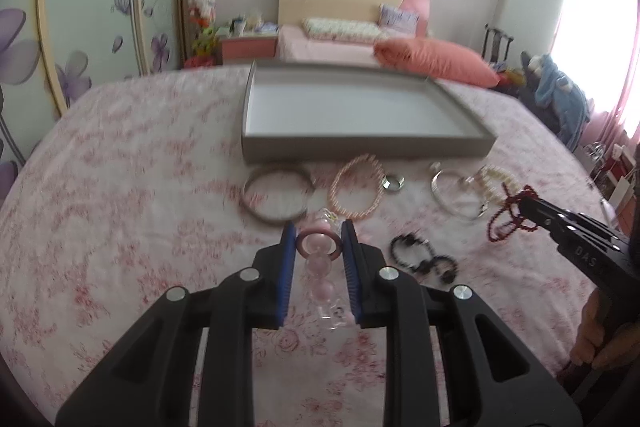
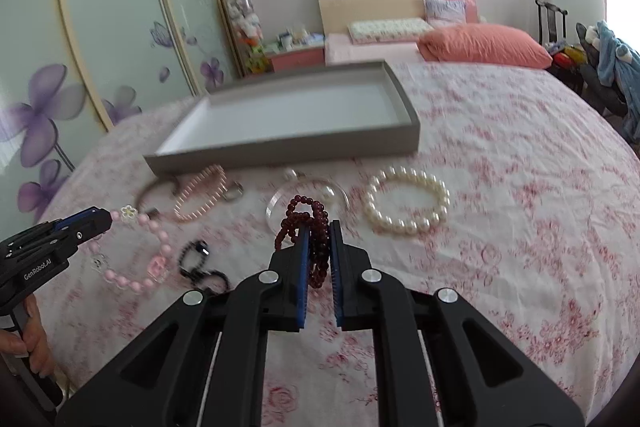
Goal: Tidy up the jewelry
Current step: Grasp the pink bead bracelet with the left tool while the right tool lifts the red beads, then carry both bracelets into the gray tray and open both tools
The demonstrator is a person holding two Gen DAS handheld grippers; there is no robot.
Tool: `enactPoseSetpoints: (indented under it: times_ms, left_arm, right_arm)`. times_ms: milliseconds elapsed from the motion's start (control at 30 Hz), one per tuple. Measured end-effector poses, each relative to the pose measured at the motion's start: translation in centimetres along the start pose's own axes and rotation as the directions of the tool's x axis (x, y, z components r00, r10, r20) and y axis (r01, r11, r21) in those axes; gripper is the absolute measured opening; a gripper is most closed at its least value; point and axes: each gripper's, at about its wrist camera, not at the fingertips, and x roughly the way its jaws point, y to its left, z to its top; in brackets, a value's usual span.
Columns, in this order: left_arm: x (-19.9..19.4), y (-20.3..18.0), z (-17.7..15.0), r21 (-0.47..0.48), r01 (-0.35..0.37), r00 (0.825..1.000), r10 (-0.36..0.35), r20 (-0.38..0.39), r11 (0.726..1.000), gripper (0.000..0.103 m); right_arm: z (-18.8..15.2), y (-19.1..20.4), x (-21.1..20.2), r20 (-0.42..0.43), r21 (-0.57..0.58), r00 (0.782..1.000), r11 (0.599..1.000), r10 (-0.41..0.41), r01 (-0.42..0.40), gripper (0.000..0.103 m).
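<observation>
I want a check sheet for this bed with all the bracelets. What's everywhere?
Surface: pink floral bedspread.
Job's things: grey tray holds nothing; pearl bracelet, clear bangle, striped pink bracelet, metal bangle, ring, black bracelet lie on the bedspread.
Clutter: nothing seen.
Grippers: left gripper shut on pink bead bracelet; right gripper shut on dark red bead bracelet.
Cables: nothing seen.
Surroundings: second bed, wardrobe.

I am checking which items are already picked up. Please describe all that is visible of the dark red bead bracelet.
The dark red bead bracelet is a long strand of small, glossy, round beads, looped several times. The right gripper is shut on it: its blue-padded fingers pinch the bunched loops, which stick out past the fingertips. It sits just above the pink floral bedsheet, in front of a clear bangle and left of the white pearl bracelet. No clasp shows.
</observation>
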Motion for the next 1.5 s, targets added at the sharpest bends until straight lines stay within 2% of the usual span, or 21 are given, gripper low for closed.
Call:
enactPoseSetpoints:
  times_ms: [200,500,867,1200,1367,1500]
  left_arm:
    - [-2.4,-1.0,1.2,0.014,0.029,0.996,-0.03,0.08,0.999,0.023]
    - [-4.7,-1.7,2.8,0.011,0.034,0.986,-0.036,0.163,0.999,0.023]
    - [-5.4,-3.0,6.6,0.046,-0.009,0.966,-0.004,0.258,0.999,0.023]
    - [-3.7,-4.3,11.5,0.085,-0.034,0.944,0.004,0.329,0.996,0.023]
    - [-1.1,-4.1,14.0,0.075,-0.052,0.944,0.025,0.329,0.996,0.023]
    - [2.0,-3.4,15.8,0.054,-0.066,0.949,0.045,0.313,0.996,0.023]
  right_arm:
    - [1.1,0.7,-1.7,0.067,-0.012,0.997,0.999,0.031,-0.03,0.011]
    - [2.6,1.0,-3.1,0.145,-0.027,0.988,0.998,0.059,-0.056,0.011]
    - [6.2,1.9,-4.7,0.294,-0.062,0.954,0.997,0.063,-0.047,0.011]
    - [10.8,2.4,-3.4,0.385,-0.091,0.922,0.996,0.043,-0.009,0.011]
    - [12.7,2.3,-0.5,0.383,-0.079,0.923,0.997,0.021,0.01,0.011]
    - [14.3,1.8,3.1,0.344,-0.057,0.939,0.998,0.006,0.015,0.011]
